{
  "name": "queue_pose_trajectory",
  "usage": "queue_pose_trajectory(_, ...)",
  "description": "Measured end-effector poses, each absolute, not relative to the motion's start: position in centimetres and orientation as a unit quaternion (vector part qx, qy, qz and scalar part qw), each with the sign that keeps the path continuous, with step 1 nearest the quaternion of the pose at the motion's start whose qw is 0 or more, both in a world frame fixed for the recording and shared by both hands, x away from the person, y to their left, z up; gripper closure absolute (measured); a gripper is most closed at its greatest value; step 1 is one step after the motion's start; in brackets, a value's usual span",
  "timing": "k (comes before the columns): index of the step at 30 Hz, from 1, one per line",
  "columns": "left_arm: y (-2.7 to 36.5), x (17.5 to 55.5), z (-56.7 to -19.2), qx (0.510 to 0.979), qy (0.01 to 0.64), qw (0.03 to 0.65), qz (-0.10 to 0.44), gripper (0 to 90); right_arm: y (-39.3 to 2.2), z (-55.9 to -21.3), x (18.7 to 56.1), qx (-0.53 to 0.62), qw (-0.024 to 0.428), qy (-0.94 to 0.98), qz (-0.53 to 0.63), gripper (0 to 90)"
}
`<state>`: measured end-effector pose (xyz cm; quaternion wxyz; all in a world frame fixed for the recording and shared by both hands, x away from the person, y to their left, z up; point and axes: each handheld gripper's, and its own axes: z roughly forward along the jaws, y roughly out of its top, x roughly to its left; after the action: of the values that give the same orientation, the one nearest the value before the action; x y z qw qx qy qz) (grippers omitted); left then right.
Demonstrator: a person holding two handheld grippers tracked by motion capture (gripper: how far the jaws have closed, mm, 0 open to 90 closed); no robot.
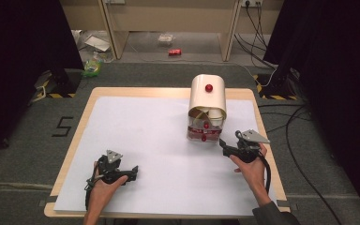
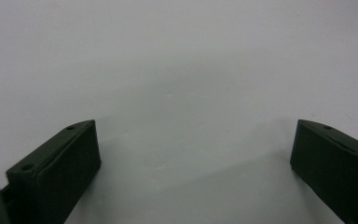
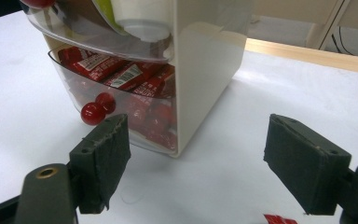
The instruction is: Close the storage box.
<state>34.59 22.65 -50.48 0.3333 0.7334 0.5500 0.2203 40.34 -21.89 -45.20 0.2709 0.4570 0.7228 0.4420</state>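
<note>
Drawer cabinet (image 1: 207,108) on table (image 1: 136,140); right tongs (image 3: 196,163) spread beside it; left tongs (image 2: 191,158) spread.

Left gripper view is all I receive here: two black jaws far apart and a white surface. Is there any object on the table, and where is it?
Observer: Yes. A cream cabinet with clear drawers stands at the far side of the table, to the right of centre.
Operator: What do the drawers hold?
Observer: In the right gripper view, the lower drawer holds red packets, and it has a round red knob on its front.
Operator: Where is the right gripper?
Observer: The right gripper is just before the cabinet's right front corner, its jaws apart and empty.
Operator: And my left gripper?
Observer: The left gripper is low over the near left part of the white sheet, far from the cabinet.
</note>
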Motion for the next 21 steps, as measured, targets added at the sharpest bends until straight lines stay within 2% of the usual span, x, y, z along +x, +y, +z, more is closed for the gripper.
queue_pose_trajectory(21,22.6,34.6,-50.5,0.734,0.55,0.332,0.221,0.6,-25.1,-45.5,37.4,0.464,0.265,0.719,0.444,22.0)
